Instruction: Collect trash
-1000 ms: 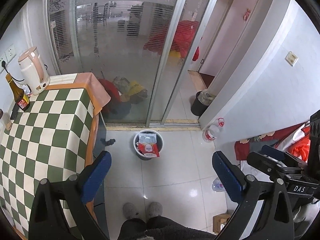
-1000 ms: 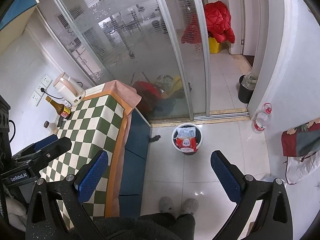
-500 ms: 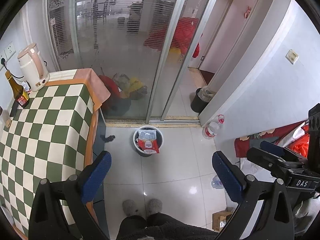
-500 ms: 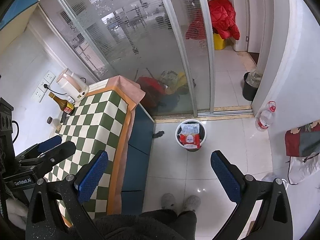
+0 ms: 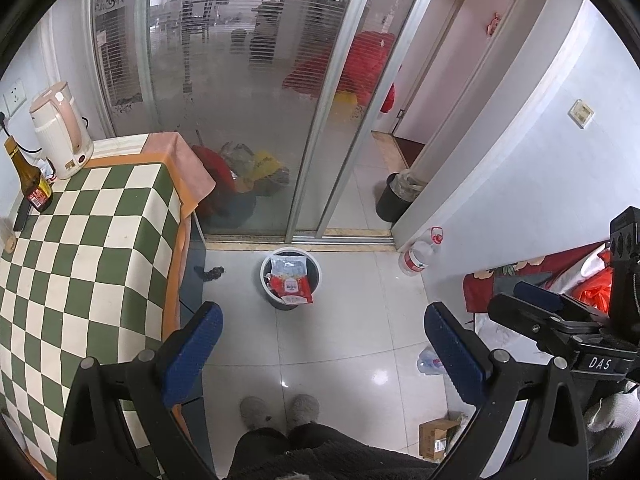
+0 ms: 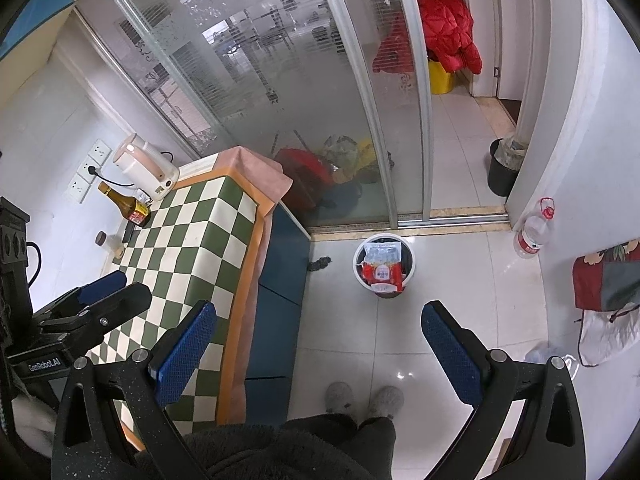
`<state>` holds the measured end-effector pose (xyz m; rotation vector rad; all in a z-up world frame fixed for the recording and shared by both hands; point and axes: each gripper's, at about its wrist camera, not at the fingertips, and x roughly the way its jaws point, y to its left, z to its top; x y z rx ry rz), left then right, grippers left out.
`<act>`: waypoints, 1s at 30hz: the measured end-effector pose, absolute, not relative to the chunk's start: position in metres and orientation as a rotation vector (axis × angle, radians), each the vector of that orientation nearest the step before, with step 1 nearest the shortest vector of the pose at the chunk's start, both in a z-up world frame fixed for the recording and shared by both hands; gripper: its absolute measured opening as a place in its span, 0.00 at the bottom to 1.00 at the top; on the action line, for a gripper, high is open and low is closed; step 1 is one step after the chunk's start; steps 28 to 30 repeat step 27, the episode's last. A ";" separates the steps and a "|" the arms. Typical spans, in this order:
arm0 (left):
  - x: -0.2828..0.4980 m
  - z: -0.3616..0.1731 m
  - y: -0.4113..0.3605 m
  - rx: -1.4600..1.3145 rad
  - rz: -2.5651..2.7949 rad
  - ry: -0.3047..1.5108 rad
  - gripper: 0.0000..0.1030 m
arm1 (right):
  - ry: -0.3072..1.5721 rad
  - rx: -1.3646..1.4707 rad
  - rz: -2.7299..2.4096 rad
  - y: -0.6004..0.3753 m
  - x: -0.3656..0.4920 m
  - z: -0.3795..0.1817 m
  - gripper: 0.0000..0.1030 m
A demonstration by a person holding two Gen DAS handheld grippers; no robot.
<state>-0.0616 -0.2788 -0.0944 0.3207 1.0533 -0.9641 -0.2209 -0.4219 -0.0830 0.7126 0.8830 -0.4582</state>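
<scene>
A small white-rimmed trash bin [image 5: 316, 270] stands on the tiled floor near the sliding glass door, also in the right wrist view [image 6: 410, 266]. A clear snack bag and a red snack bag [image 5: 292, 288] stick out of it, the red one [image 6: 382, 274] hanging over the front rim. My left gripper [image 5: 322, 354] is open and empty, held high above the floor. My right gripper [image 6: 318, 350] is open and empty too. Each gripper shows in the other's view, the right one [image 5: 560, 316] and the left one [image 6: 92, 304].
A table with a green-checked cloth [image 5: 80, 260] stands at left with a kettle [image 5: 60, 136] and a brown bottle [image 5: 30, 180]. A water jug [image 5: 418, 254] stands by the right wall, a black bin [image 5: 394, 198] beyond the door. A cardboard box [image 5: 438, 434] lies on the floor.
Both views have shifted slightly, the bin drifting right in the right wrist view. Both grippers stay open and empty.
</scene>
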 end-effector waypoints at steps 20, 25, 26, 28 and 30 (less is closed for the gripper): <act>-0.061 -0.095 -0.279 0.316 -0.962 1.064 1.00 | 0.891 0.721 -0.457 -0.423 -0.221 -0.086 1.00; -0.061 -0.094 -0.281 0.310 -0.955 1.058 1.00 | 0.891 0.720 -0.456 -0.425 -0.221 -0.086 1.00; -0.060 -0.094 -0.282 0.310 -0.958 1.060 1.00 | 0.892 0.719 -0.456 -0.425 -0.220 -0.086 1.00; -0.059 -0.094 -0.284 0.309 -0.959 1.061 1.00 | 0.891 0.719 -0.455 -0.426 -0.221 -0.085 1.00; -0.059 -0.094 -0.284 0.309 -0.959 1.061 1.00 | 0.891 0.719 -0.455 -0.426 -0.221 -0.085 1.00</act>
